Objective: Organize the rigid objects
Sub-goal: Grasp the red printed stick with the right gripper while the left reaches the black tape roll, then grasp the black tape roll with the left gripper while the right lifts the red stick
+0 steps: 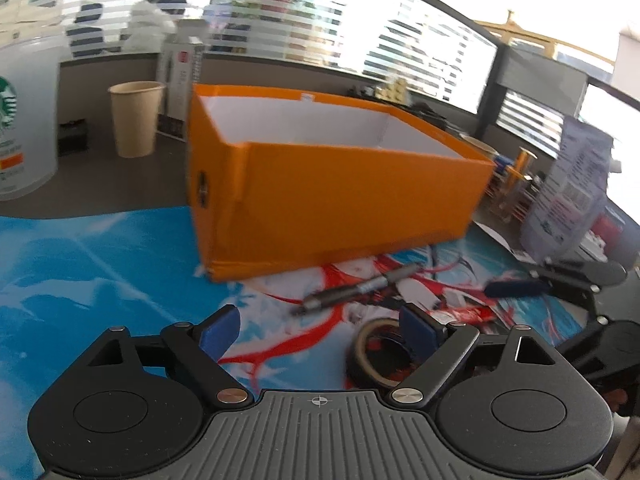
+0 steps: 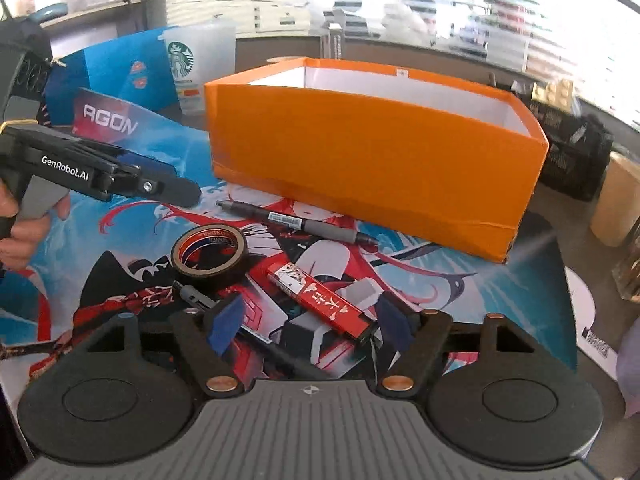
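Right wrist: my right gripper (image 2: 308,320) gapes over red pack (image 2: 318,300); light, stiff, grab mid-length. Left gripper (image 1: 320,330) gapes too.

Open orange cardboard box (image 2: 372,152) sits at back of printed desk mat (image 2: 480,280). Grey-grip black pen (image 2: 296,222) just in front; black tape roll (image 2: 210,254) nearer, left; red flat stick (image 2: 320,300) right of roll.

The tall orange cardboard box (image 2: 372,160) walls off the far side of the printed desk mat (image 1: 100,272). In front of it, a grey pen (image 2: 296,222), a black tape roll (image 2: 210,252) and a flat red packet (image 2: 320,300) crowd the mat's middle; its blue left part lies open.
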`<state>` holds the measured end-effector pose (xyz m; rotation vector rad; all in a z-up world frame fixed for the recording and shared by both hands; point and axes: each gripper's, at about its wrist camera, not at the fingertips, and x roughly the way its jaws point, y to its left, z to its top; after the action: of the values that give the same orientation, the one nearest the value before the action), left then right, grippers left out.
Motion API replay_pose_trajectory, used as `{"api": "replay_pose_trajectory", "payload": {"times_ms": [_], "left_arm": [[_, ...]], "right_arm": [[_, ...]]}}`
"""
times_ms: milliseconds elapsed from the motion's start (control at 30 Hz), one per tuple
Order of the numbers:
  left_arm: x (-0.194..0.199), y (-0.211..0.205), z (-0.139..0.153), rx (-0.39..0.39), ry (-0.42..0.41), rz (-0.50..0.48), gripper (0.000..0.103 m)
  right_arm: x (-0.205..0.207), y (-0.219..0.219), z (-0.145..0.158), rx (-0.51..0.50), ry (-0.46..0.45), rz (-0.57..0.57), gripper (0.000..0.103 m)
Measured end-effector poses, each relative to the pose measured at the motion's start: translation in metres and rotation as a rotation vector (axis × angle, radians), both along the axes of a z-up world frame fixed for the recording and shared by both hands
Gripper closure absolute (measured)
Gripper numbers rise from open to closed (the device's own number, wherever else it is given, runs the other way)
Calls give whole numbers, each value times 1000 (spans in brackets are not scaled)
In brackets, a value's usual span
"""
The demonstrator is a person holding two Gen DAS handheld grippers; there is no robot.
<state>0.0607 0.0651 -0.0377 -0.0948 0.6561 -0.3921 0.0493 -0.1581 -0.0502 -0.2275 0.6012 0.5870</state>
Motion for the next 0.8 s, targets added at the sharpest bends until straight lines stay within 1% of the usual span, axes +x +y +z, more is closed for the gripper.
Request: {"api": "replay_pose_trajectory", "payload": {"times_ms": [67, 100, 167, 200, 233, 267, 300, 367, 533, 600, 667, 700, 733, 767, 800], "left_arm": [[-1, -9, -1, 11, 4, -17, 14], [-2, -13, -2, 18, 5, -26, 14], [-3, -21, -3, 28, 9, -35, 14], [-4, -24, -3, 34, 10, -38, 14], [-4, -27, -4, 43, 10, -42, 14], [-6, -30, -4, 50, 7, -47, 14], [-7, -33, -5, 60, 5, -51, 14], [-8, -36, -6, 73, 9, -55, 14], [-10, -44, -14, 76, 28, -63, 15], [-13, -48, -16, 100, 3, -57, 16], [-17, -53, -17, 132, -25, -55, 23], [-19, -55, -17, 149, -38, -51, 33], [-20, -57, -18, 166, -53, -48, 47], [-21, -57, -18, 168, -61, -49, 50], [-21, -55, -17, 159, -57, -47, 50]], "right_arm": [[2, 7, -1, -33, -27, -16, 30], [4, 9, -2, -47, -23, -10, 32], [9, 11, -6, -61, -6, 8, 42], [12, 10, -6, -44, 6, 15, 51], [15, 8, -5, -29, 24, 10, 67], [16, 7, -4, -21, 39, 5, 75], [15, 9, -3, -24, 43, 1, 85], [8, 10, -3, -50, 21, -21, 85], [-5, 7, -5, -69, -9, -95, 86], [-9, 5, -6, -75, -25, -121, 86], [-11, 3, -7, -70, -31, -133, 86], [-12, 2, -7, -69, -36, -141, 86], [-14, 2, -7, -69, -46, -148, 86], [-15, 1, -6, -67, -55, -158, 86], [-16, 0, -5, -62, -59, -159, 86]]}}
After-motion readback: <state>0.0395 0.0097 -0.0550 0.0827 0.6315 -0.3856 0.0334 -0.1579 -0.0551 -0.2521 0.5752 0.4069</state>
